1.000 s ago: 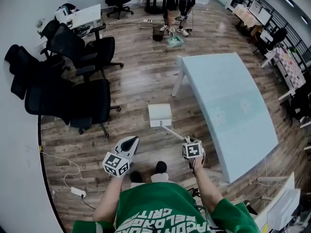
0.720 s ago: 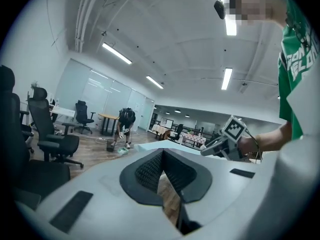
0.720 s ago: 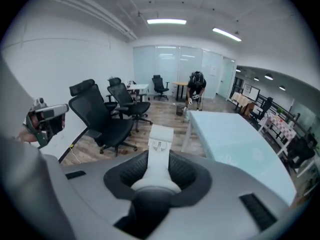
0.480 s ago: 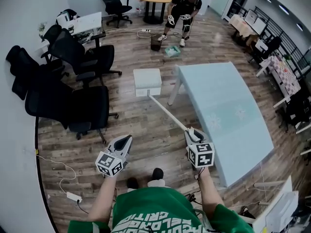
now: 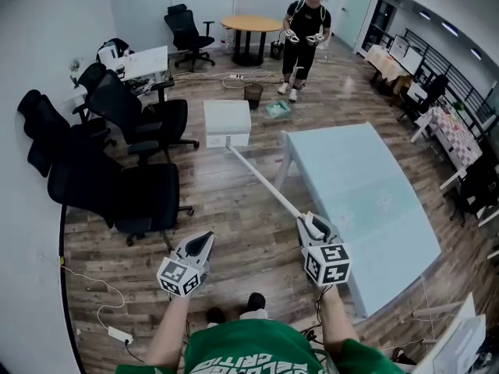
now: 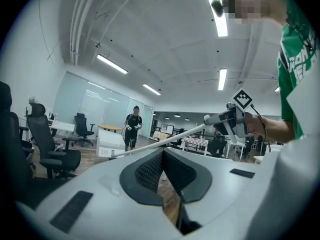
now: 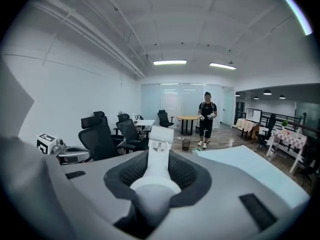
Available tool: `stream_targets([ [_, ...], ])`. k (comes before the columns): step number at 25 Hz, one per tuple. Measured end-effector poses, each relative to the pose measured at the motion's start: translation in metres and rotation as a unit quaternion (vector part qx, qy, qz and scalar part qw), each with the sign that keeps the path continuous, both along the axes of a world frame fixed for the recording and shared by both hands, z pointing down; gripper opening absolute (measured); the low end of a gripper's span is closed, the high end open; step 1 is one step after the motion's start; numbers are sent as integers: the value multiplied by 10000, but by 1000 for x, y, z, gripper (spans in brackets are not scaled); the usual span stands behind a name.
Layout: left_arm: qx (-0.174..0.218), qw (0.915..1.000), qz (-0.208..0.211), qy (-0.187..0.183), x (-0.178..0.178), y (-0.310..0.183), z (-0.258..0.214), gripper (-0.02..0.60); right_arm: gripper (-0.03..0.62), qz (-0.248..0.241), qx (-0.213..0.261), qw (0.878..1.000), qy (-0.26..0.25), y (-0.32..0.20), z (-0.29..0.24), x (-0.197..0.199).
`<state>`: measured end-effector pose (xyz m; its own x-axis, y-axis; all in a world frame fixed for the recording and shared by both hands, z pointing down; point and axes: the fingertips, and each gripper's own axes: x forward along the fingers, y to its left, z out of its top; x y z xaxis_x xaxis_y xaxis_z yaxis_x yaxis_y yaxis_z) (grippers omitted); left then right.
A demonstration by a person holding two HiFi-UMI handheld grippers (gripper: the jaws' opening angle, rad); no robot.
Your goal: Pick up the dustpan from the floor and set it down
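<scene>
A white long-handled dustpan (image 5: 227, 123) hangs in the air, off the wooden floor, its pan pointing away from me. Its thin handle (image 5: 265, 181) runs back into my right gripper (image 5: 310, 223), which is shut on the handle's end. In the right gripper view the handle (image 7: 159, 164) lies between the pads, with the pan (image 7: 161, 136) straight ahead. My left gripper (image 5: 204, 241) is held level to the left with its jaws together and nothing in them. From the left gripper view, the dustpan (image 6: 110, 144) and the right gripper (image 6: 225, 121) show beyond the shut left gripper (image 6: 162, 171).
A pale blue table (image 5: 366, 193) stands on the right, its corner close under the handle. Several black office chairs (image 5: 117, 185) crowd the left. A person (image 5: 306, 22) stands at the back near a round table (image 5: 249, 23) and a bin (image 5: 253, 94). A cable lies at the lower left.
The right gripper has risen and tilted up, lifting the dustpan off the floor and swinging the pan up and away. The left gripper rose slightly. The person at the back stood up.
</scene>
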<state>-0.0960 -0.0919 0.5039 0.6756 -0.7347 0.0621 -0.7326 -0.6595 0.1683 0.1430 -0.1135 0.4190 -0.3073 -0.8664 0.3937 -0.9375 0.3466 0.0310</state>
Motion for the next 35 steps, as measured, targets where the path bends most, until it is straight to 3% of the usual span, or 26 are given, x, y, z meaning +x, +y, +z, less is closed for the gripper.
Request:
stream_targets([
  [6,74,10000,-11,9,0,1,-8,2,115,-44,45,10000,-16,-3,-3,-4],
  [10,114,9995,-83,266,-9,-1,-17,2,115,-45,-23,10000,-18,-5,2,-7],
  [18,75,9997,-146,207,-12,-2,-13,2,115,2,-291,9996,48,-4,28,-2],
  [26,-50,9998,-44,187,6,-6,-4,2,115,69,-706,9973,190,-2,68,16],
  [35,-205,9997,116,12,50,-12,14,2,115,158,-1403,9894,325,1,138,59],
])
